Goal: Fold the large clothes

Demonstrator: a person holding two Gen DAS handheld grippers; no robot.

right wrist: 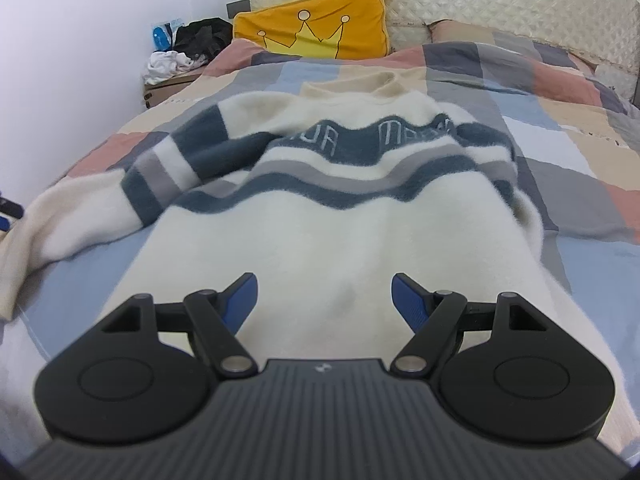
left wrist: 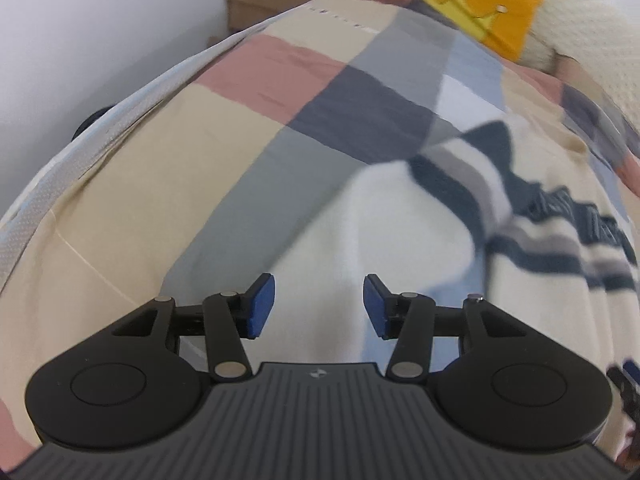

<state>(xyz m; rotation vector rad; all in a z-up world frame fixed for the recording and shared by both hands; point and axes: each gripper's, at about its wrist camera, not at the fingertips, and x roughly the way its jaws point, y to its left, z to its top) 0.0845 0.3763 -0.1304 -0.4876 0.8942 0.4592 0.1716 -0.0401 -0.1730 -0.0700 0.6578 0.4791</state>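
Sweater (right wrist: 320, 216) lettering, black clothes pile (right wrist: 204, 36) visible from right wrist only.

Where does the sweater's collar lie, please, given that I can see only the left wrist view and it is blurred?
Observer: The sweater lies flat on the quilt, with its collar at the far end, towards the yellow cushion.
Operator: Thank you. Is the right gripper holding anything?
Observer: No. The right gripper is open above the sweater's plain lower part, with nothing between its pads.
Operator: And how does the striped sleeve lie?
Observer: The striped sleeve is spread out to the side, running from the shoulder towards the left edge of the right wrist view. It is not yet folded over the body.
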